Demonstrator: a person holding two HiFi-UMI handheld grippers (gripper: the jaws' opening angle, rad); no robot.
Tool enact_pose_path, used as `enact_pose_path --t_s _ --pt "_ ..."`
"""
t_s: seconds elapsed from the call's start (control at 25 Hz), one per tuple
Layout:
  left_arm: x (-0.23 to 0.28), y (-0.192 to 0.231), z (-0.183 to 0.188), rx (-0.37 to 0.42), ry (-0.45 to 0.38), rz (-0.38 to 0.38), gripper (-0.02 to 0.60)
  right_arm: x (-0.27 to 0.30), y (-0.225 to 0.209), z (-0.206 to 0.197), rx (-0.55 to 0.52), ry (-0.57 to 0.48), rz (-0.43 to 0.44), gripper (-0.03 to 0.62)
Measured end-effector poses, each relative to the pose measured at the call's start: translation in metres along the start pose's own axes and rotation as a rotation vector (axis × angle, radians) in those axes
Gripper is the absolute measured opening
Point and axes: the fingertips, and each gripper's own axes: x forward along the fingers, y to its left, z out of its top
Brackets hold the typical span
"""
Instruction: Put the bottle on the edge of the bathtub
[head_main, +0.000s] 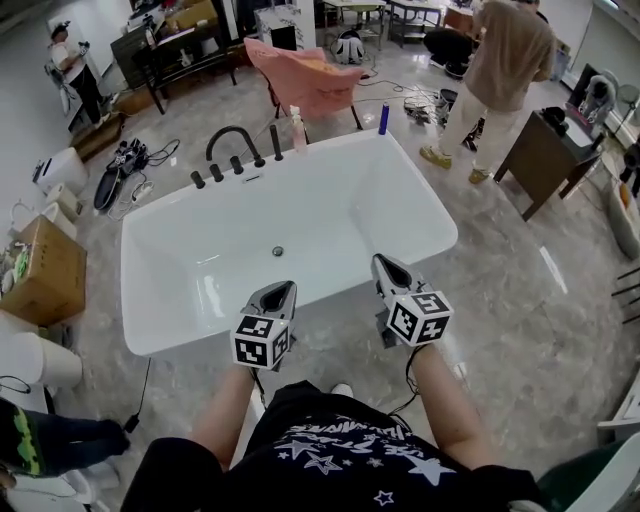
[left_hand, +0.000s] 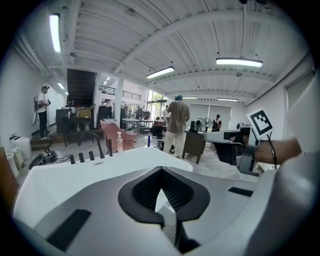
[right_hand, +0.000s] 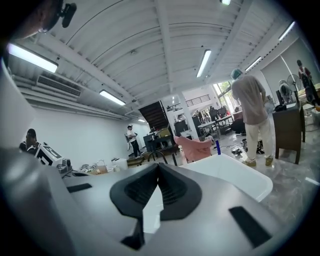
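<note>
A white bathtub (head_main: 440, 228) lies in front of me. On its far rim a pale pink pump bottle (head_main: 297, 128) stands upright beside the black faucet (head_main: 232, 140). A slim blue bottle (head_main: 383, 119) stands upright at the far right corner. Both grippers hover over the near rim, far from the bottles. My left gripper (head_main: 283, 291) is shut with nothing between its jaws, and my right gripper (head_main: 385, 264) is shut and empty too. The left gripper view shows its jaws (left_hand: 161, 172) touching, with the pink bottle (left_hand: 119, 141) and blue bottle (left_hand: 149, 140) beyond. The right gripper (right_hand: 158, 167) points toward the blue bottle (right_hand: 218, 147).
A pink chair (head_main: 305, 80) stands behind the tub. A person in beige (head_main: 500, 70) stands at the back right next to a dark wooden desk (head_main: 545, 155). A cardboard box (head_main: 45, 270) sits left of the tub, with cables and bags on the floor.
</note>
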Motion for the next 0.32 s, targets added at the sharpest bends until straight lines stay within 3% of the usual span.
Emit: enact_pose_path --t_s 0.32 --pt "-0.004 0.007 0.019 -0.004 -0.048 0.0 0.015 0.02 0.029 -0.015 -0.018 0.025 0.036 0.017"
